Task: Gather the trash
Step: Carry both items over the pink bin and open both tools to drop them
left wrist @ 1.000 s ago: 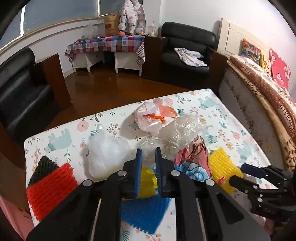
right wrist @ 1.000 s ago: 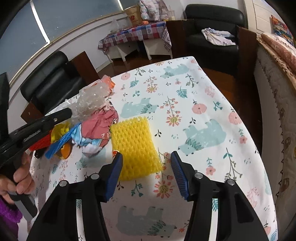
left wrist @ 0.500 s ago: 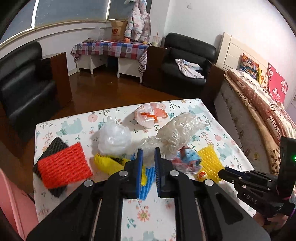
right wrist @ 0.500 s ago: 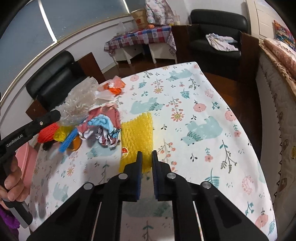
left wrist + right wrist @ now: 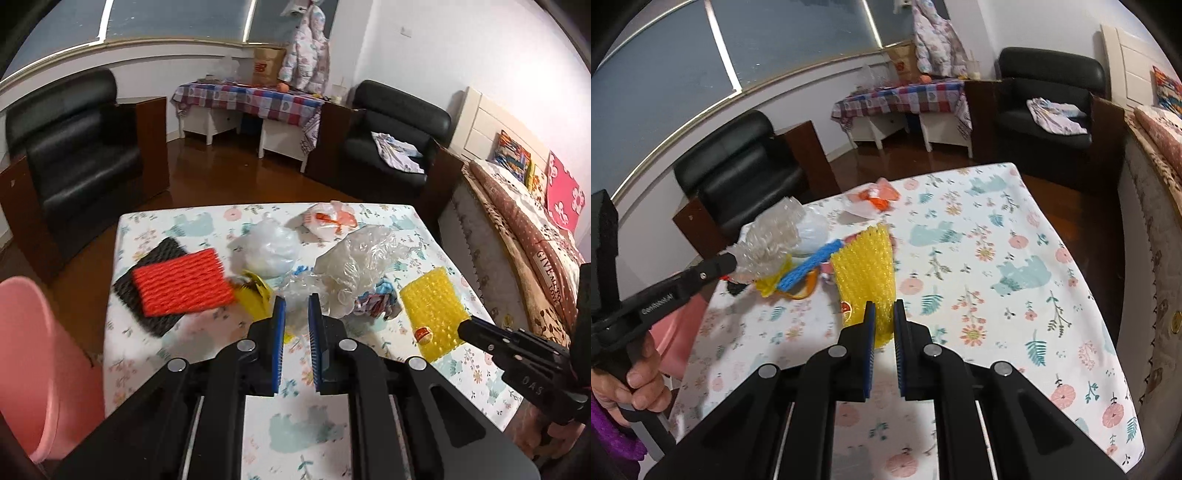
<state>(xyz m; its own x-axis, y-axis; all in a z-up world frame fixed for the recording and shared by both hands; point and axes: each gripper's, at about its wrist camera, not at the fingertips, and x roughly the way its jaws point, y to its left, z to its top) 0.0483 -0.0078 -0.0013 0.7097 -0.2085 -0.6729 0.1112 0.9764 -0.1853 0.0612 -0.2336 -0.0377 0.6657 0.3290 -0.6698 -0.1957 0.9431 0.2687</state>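
Note:
My right gripper (image 5: 881,314) is shut on the near edge of a yellow foam net (image 5: 866,273) and lifts it off the table; it also shows in the left wrist view (image 5: 432,306). My left gripper (image 5: 294,306) is shut on a pile of trash: a blue foam net (image 5: 809,264), yellow wrapper (image 5: 255,291) and clear plastic (image 5: 354,258), lifted above the table. A red foam net (image 5: 181,282) on a black one, a white bag (image 5: 269,247) and an orange-white bag (image 5: 328,219) lie on the tablecloth (image 5: 997,258).
A pink bin (image 5: 37,354) stands at the table's left side. Black armchairs (image 5: 74,155) and a bed (image 5: 535,229) surround the table. A small round sticker (image 5: 423,334) sits by the yellow net.
Both grippers have risen and pulled back. The right one closed on the yellow net and lifted it. The left one carries its bunch of trash up.

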